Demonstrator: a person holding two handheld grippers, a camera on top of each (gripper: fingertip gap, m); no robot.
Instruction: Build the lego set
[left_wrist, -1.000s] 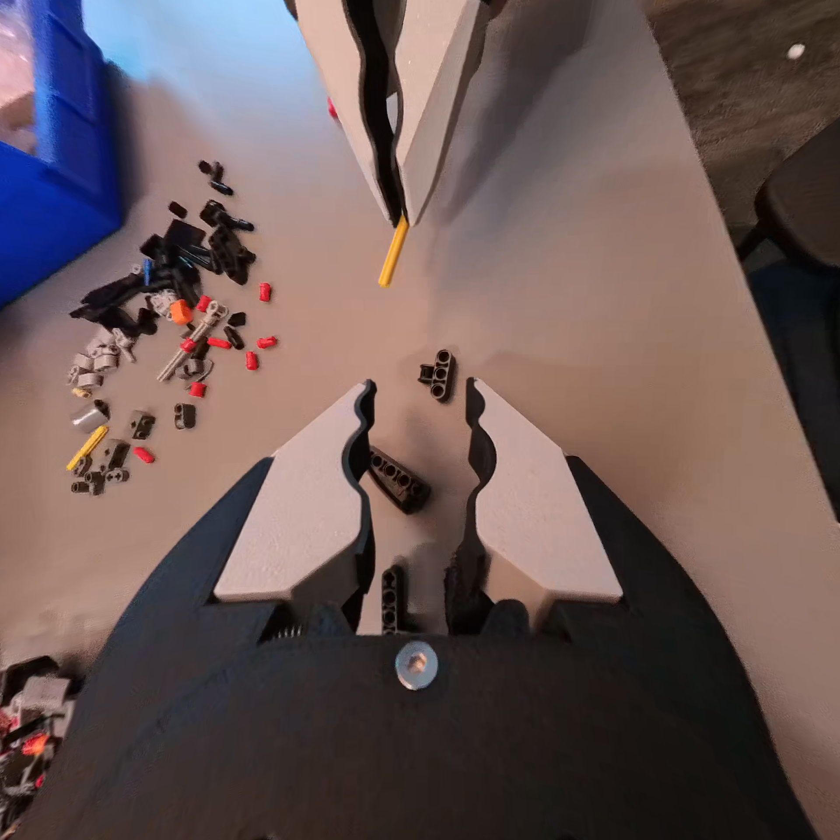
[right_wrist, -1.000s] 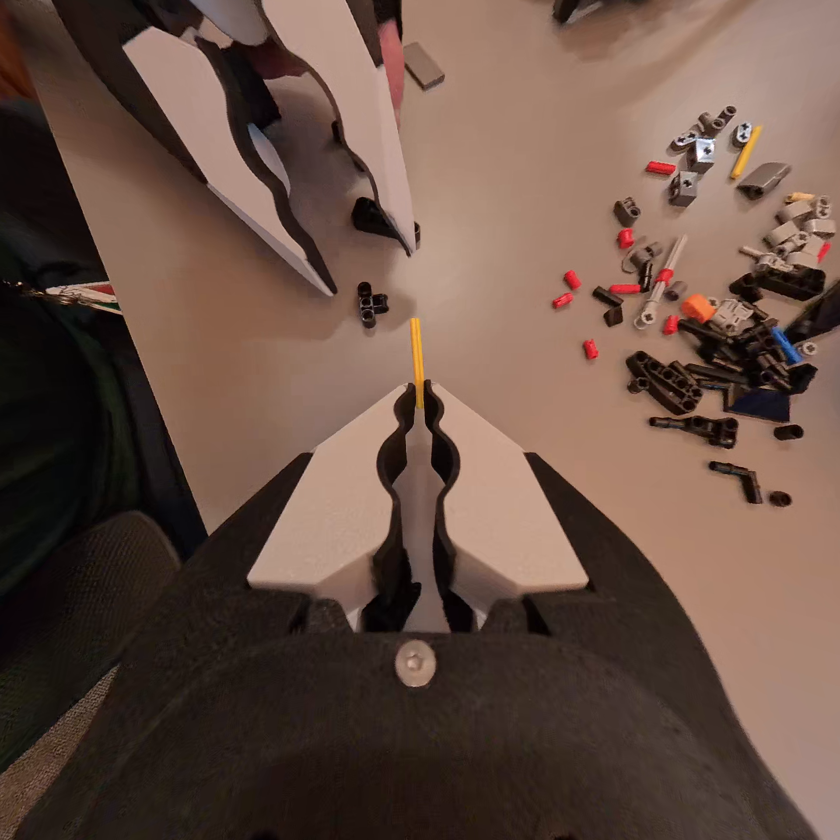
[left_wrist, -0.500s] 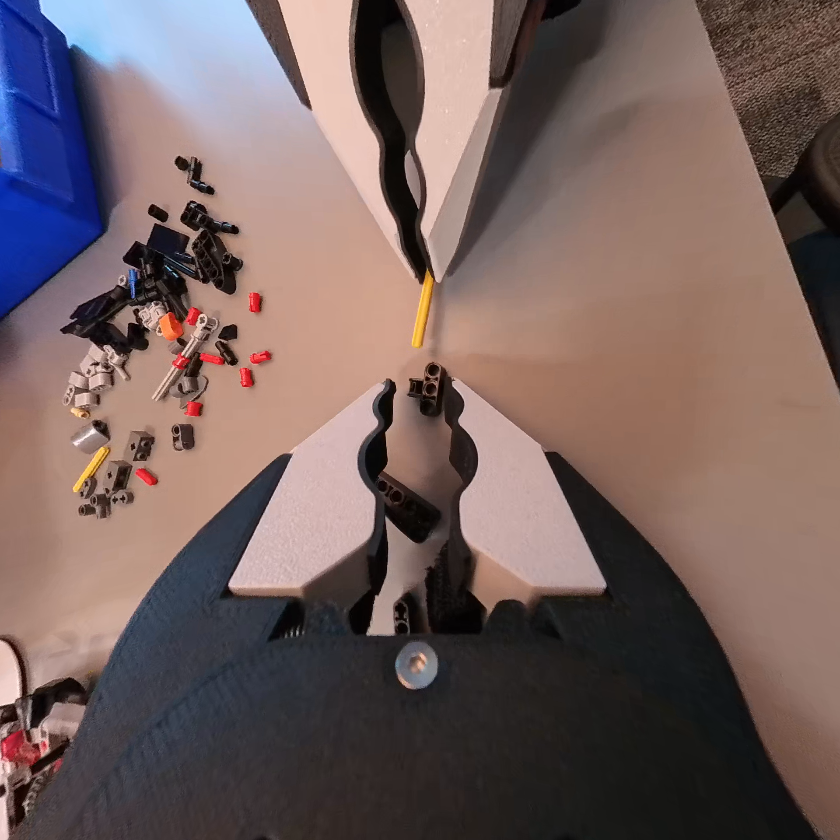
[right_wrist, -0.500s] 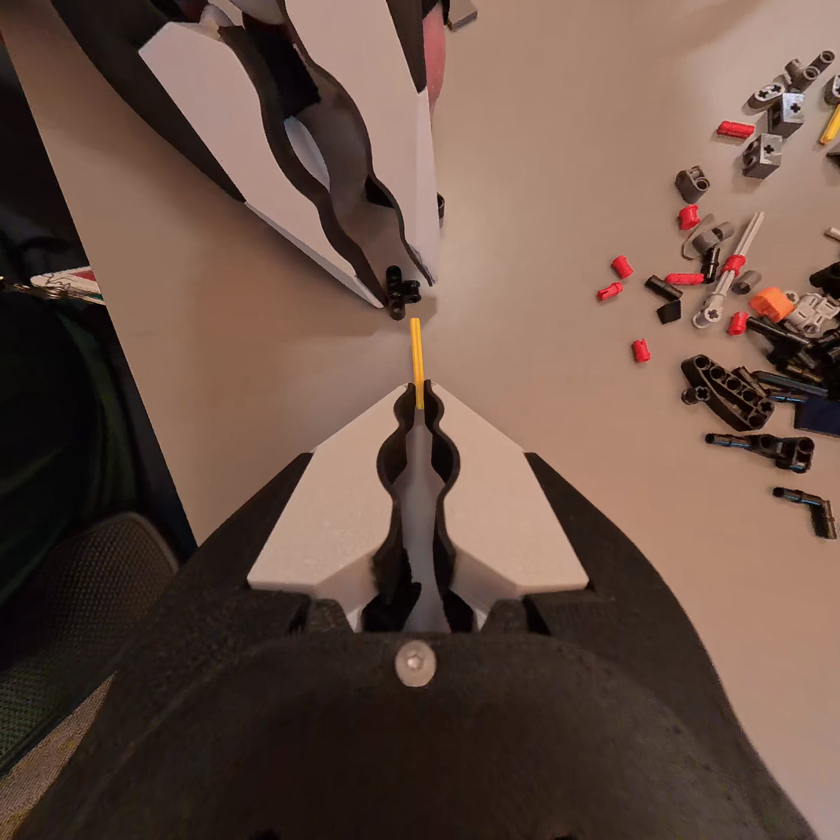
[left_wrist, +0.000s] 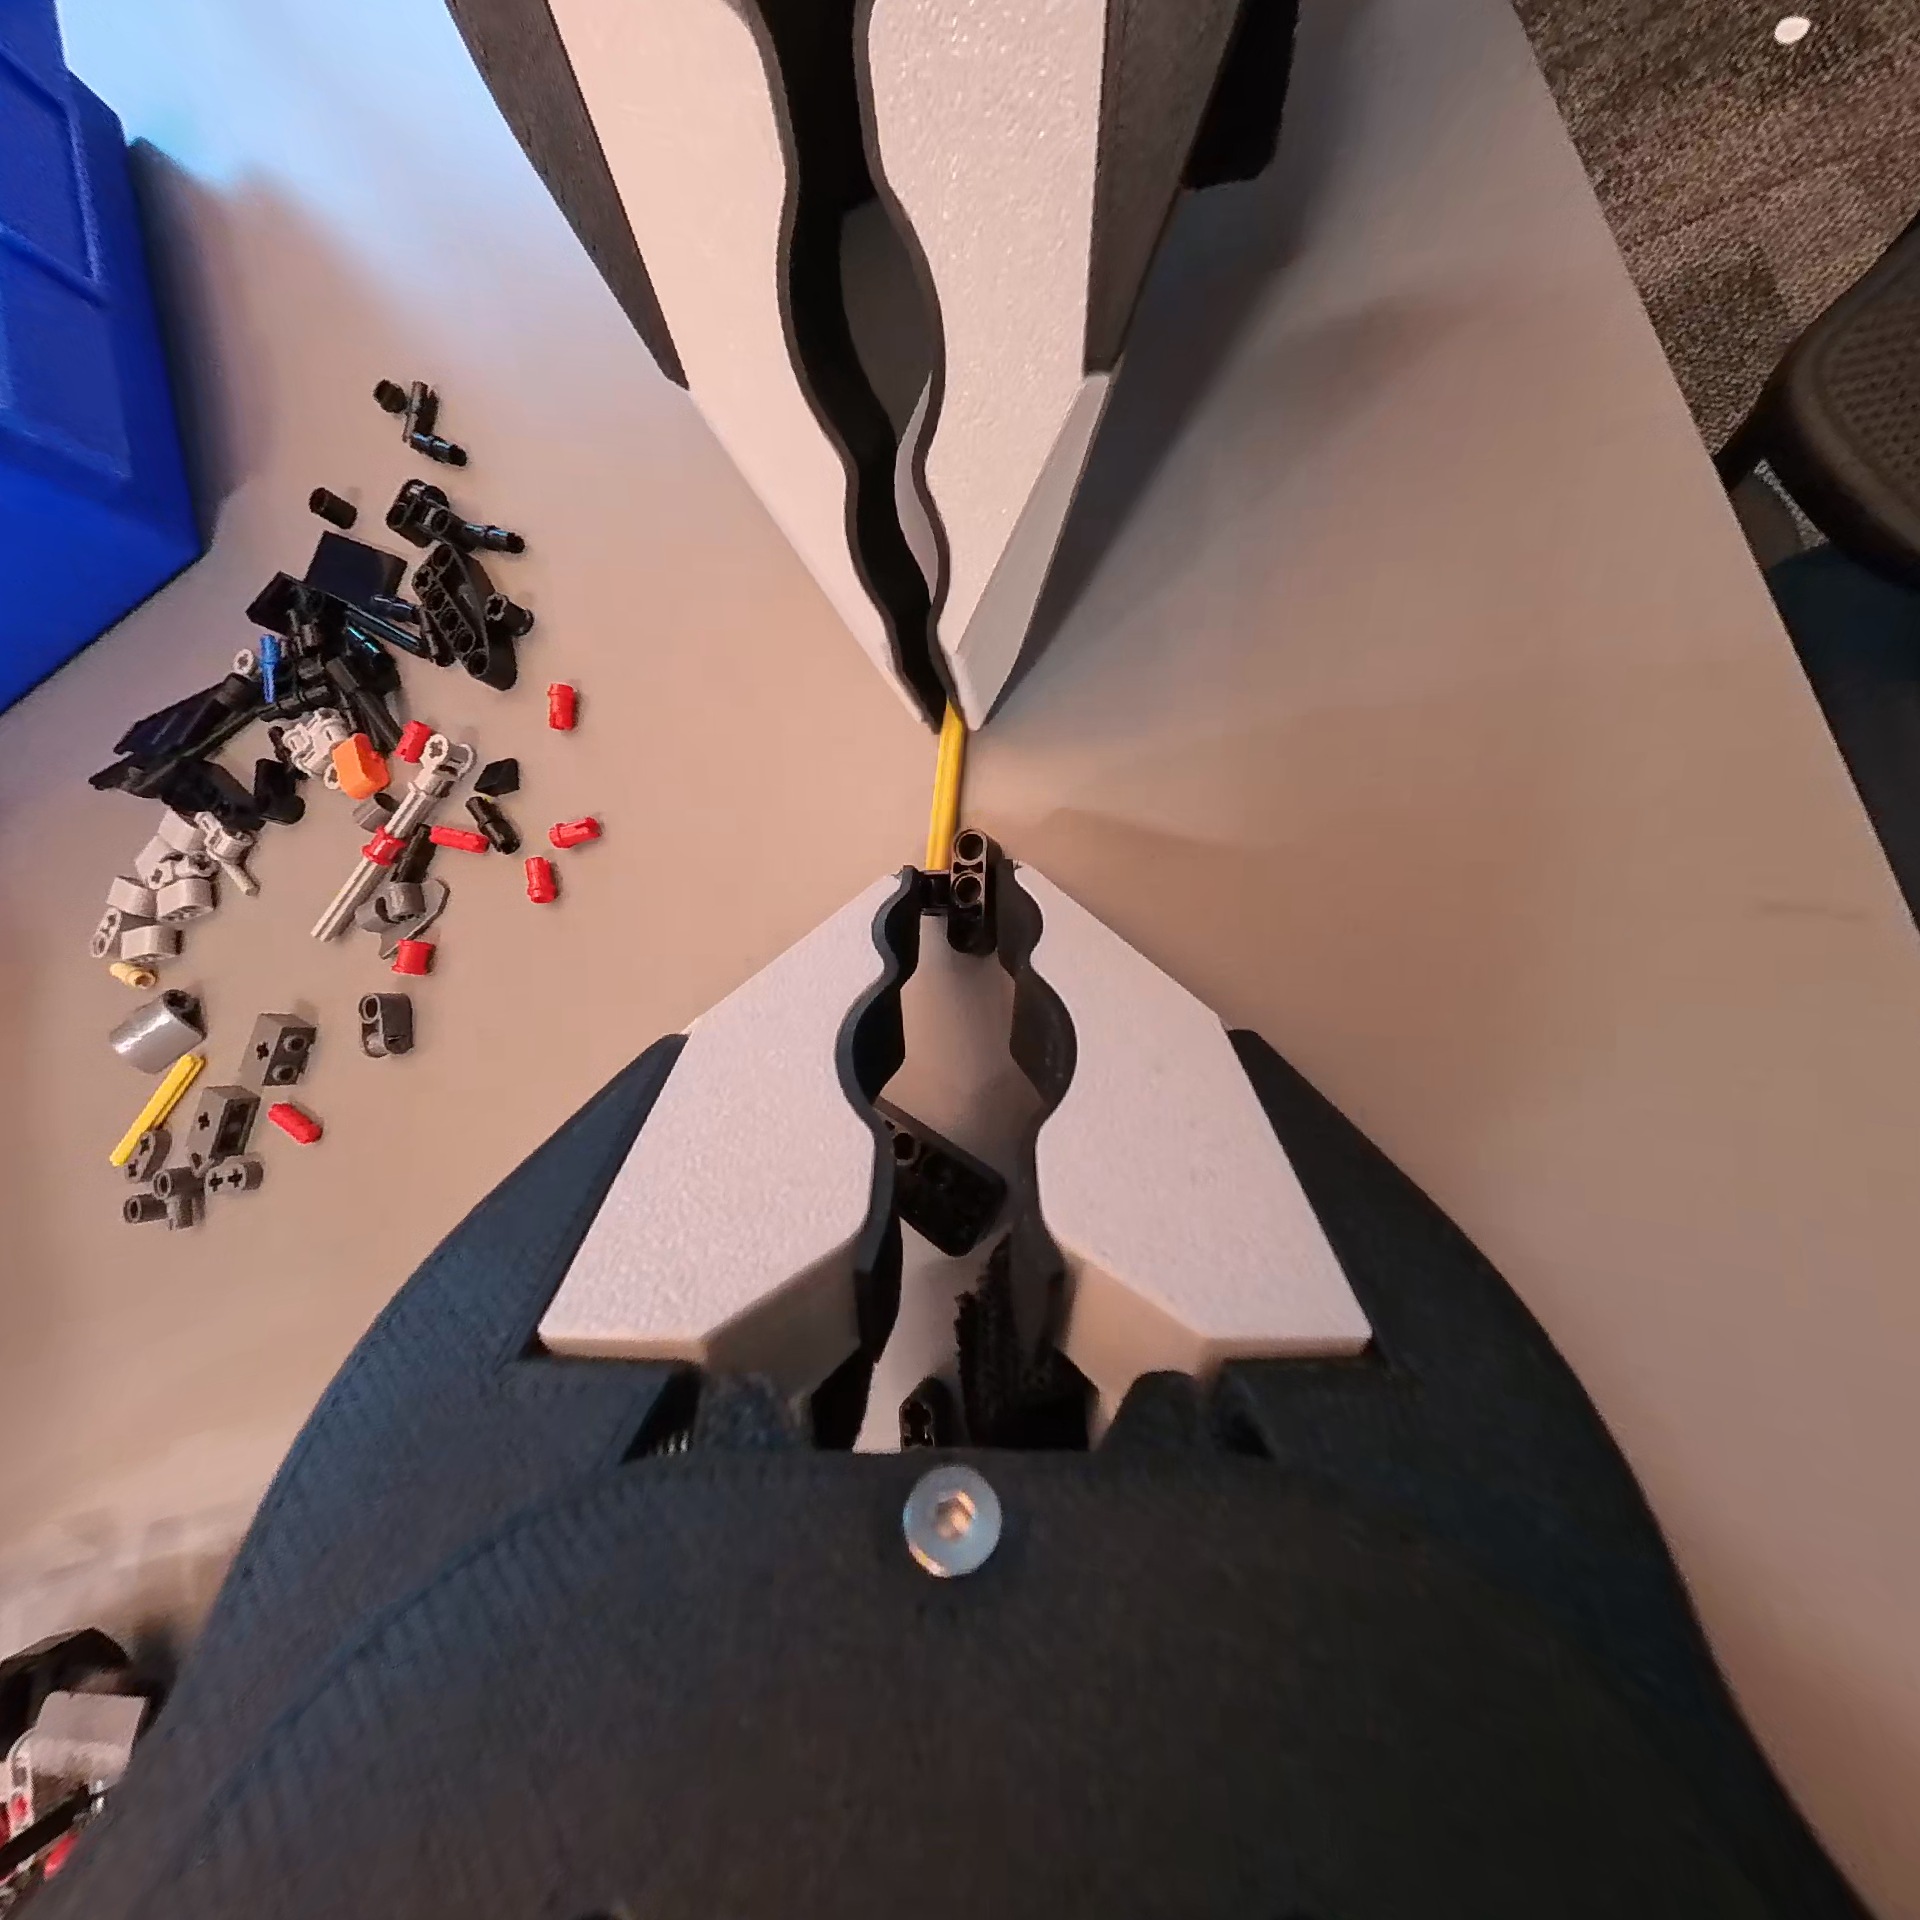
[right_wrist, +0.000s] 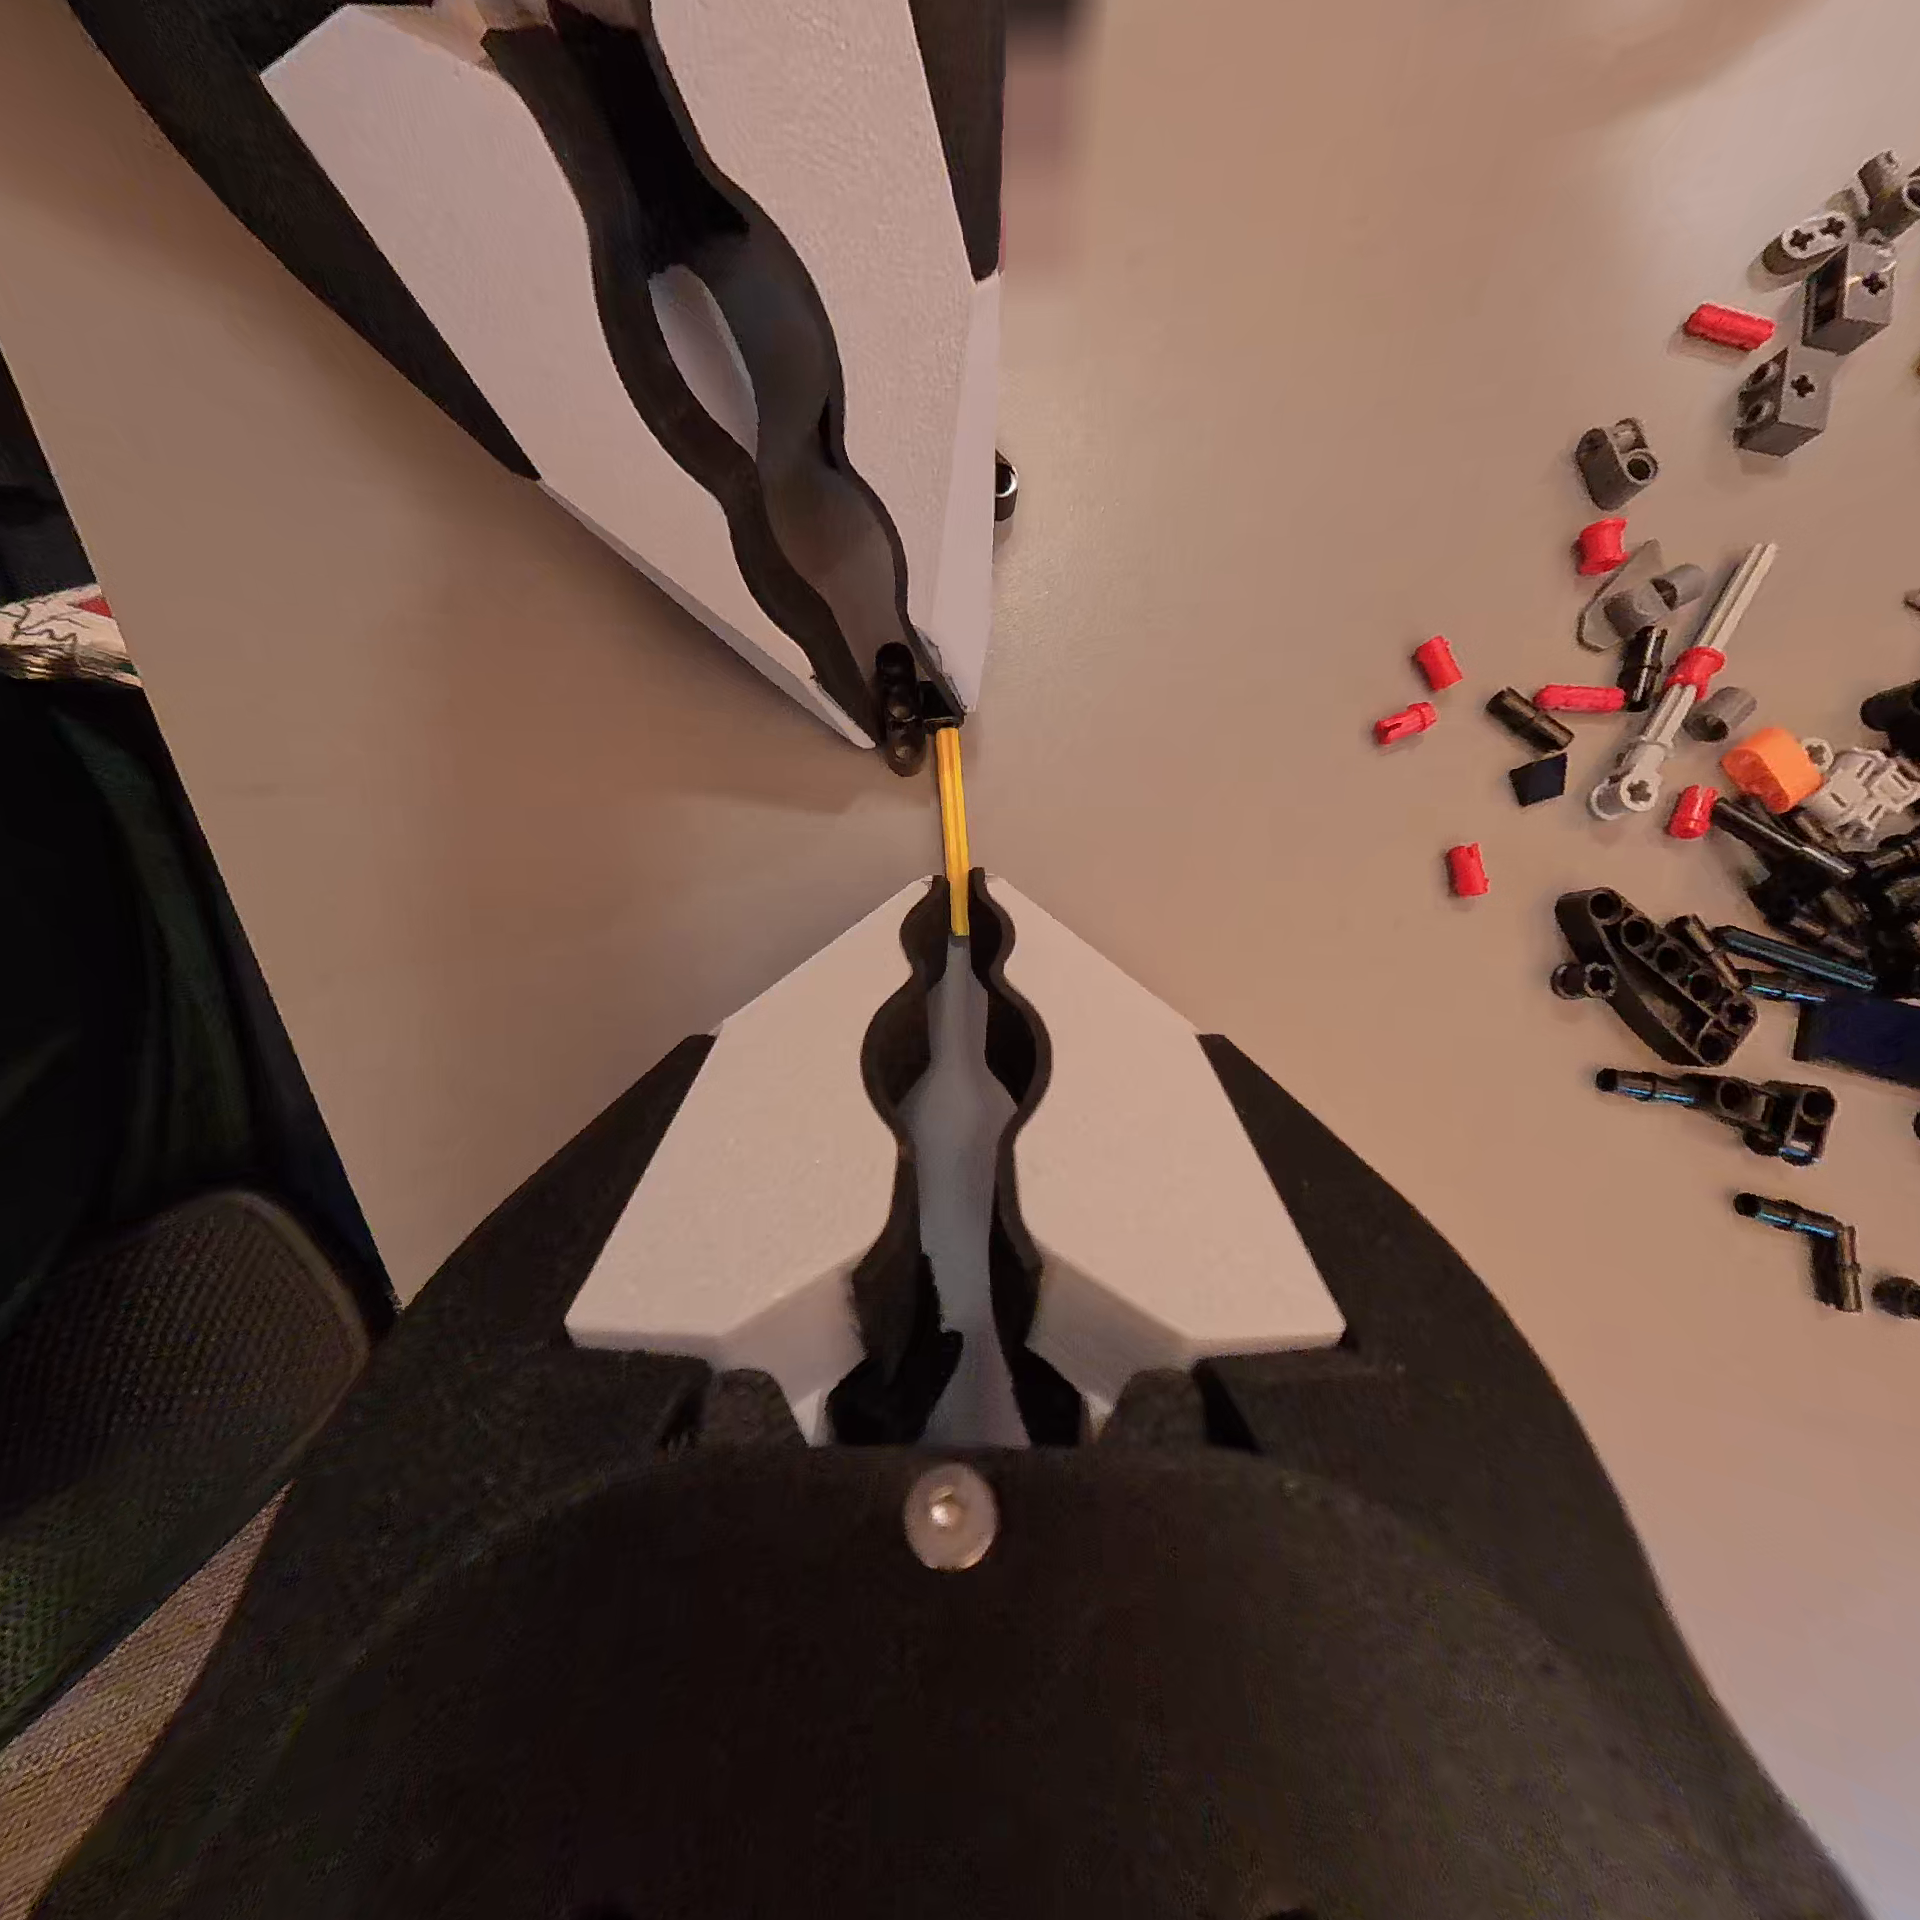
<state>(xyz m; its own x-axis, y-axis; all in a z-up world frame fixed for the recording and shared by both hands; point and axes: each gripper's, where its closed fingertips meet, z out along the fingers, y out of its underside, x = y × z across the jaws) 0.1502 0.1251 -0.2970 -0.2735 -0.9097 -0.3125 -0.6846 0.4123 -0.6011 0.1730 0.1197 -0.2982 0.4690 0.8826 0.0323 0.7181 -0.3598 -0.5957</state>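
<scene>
Yellow axle lengthwise between grippers

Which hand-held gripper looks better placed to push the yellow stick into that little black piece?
Probably the right hand-held gripper. It is shut on the yellow axle, whose free end already meets the black connector. The left hand-held gripper grips that connector at its fingertips, so it seems suited to simply brace.
</scene>
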